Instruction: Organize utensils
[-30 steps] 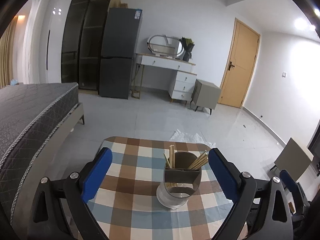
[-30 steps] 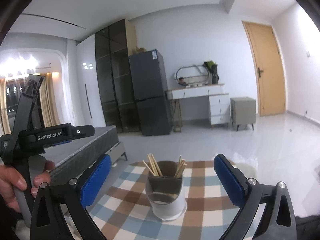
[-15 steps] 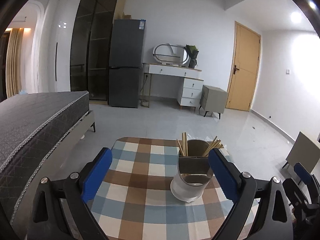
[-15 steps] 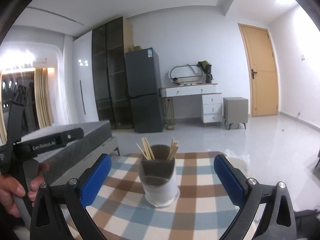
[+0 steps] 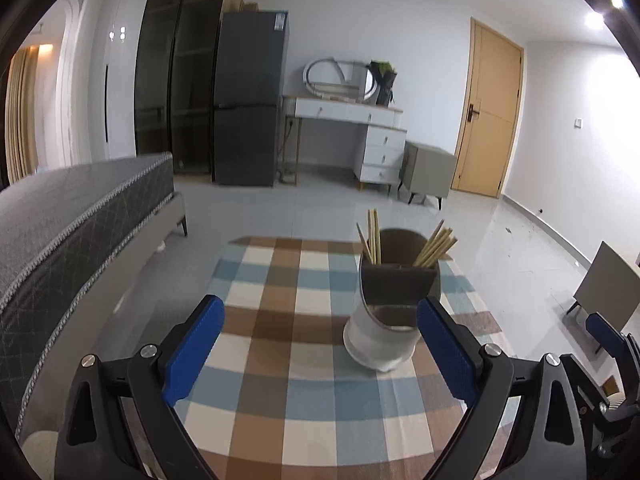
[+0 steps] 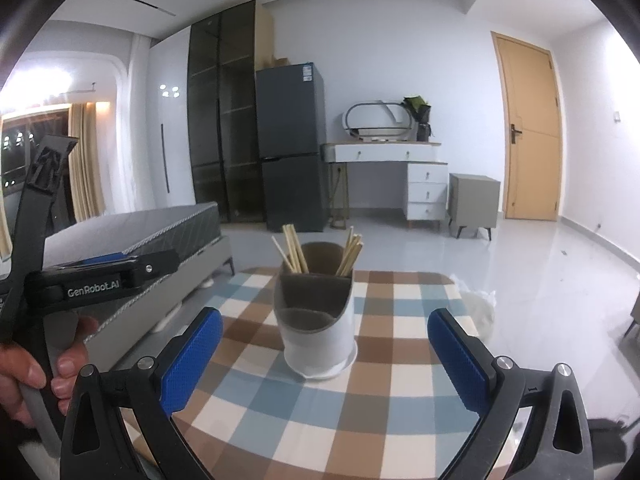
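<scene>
A white and grey utensil holder stands upright on a checked tablecloth; it also shows in the right wrist view. Two bunches of wooden chopsticks stick up from its rear compartments; they also show in the right wrist view. The front compartment looks empty. My left gripper is open and empty, with the holder just inside its right finger. My right gripper is open and empty, with the holder between its fingers and a little ahead. The left gripper's body and the hand holding it show at the left of the right wrist view.
The small table with the checked cloth stands on a grey tiled floor. A grey bed lies to the left. A dark fridge, a white dresser and a wooden door stand at the far wall.
Both grippers have moved closer to the holder and a little lower. The holder now sits larger in both views. Both grippers stay open.
</scene>
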### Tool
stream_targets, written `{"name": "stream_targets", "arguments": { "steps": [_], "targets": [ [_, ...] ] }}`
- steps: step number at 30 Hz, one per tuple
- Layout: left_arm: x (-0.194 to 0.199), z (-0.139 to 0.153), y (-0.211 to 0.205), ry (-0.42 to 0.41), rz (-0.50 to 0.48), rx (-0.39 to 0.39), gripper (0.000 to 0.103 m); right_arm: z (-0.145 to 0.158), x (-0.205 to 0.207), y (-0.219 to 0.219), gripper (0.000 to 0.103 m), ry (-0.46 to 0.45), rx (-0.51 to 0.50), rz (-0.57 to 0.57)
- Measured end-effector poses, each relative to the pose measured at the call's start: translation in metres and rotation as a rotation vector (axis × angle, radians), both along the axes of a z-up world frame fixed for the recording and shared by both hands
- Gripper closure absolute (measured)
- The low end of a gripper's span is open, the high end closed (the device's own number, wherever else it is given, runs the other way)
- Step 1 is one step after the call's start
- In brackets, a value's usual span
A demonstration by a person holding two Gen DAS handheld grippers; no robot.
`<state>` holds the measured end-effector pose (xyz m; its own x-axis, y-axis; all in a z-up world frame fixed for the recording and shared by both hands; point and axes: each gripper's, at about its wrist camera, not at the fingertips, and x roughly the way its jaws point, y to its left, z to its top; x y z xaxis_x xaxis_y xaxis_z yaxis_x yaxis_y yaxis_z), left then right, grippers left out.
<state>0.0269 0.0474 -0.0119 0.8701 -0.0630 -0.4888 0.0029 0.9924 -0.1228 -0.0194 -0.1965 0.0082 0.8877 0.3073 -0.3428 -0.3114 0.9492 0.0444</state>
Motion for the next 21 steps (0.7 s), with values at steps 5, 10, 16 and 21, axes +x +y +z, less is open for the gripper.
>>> {"name": "stream_targets", "arguments": {
  "steps": [5, 10, 16, 21],
  "targets": [
    [-0.0012, -0.0009, -0.0011, 0.012, -0.002, -0.007, 0.009, -0.0035, 0.0005, -0.0015, 0.0, 0.007, 0.0, -0.02],
    [0.0002, -0.003, -0.0044, 0.027, 0.002, 0.009, 0.009, -0.0029, 0.0, -0.0017, 0.0, 0.015, 0.021, -0.017],
    [-0.0016, -0.0024, -0.0028, 0.028, 0.006, 0.012, 0.009, -0.0017, -0.0021, -0.0008, 0.0, 0.007, 0.009, -0.02],
    [-0.0022, -0.0013, -0.0027, 0.024, 0.007, 0.016, 0.009, -0.0009, -0.0024, -0.0011, 0.0, 0.007, 0.007, -0.021]
  ]
}}
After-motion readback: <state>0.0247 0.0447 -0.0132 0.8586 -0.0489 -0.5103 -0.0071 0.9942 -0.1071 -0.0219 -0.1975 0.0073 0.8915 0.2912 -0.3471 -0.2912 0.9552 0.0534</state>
